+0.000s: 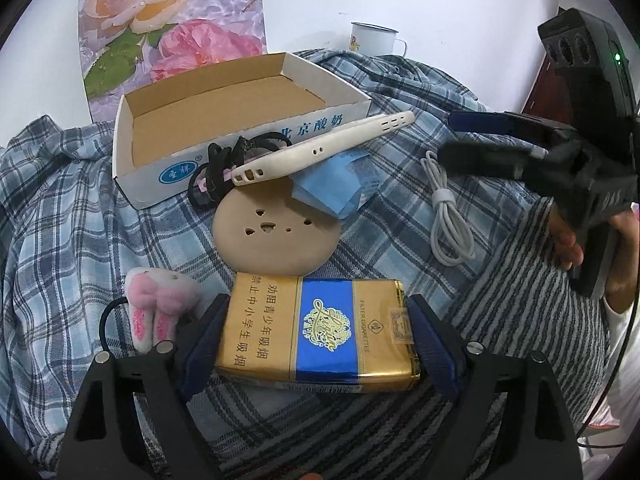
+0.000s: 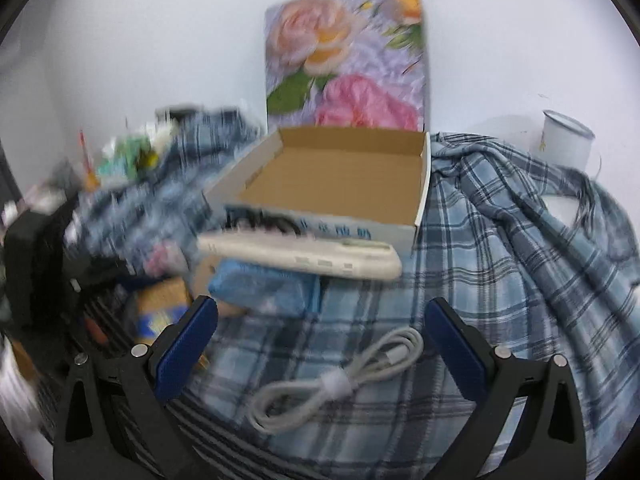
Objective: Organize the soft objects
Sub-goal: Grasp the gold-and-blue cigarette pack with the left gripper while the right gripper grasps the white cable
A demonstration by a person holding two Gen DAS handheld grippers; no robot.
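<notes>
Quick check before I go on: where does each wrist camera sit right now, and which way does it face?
Left wrist: on the left gripper, looking down over the cigarette pack between its fingers toward the cardboard box; right gripper and a hand show.
Right wrist: on the right gripper, facing the box over the white cable; only its own fingers show.
Shared: box, cable, white wand, floral board, mug.
</notes>
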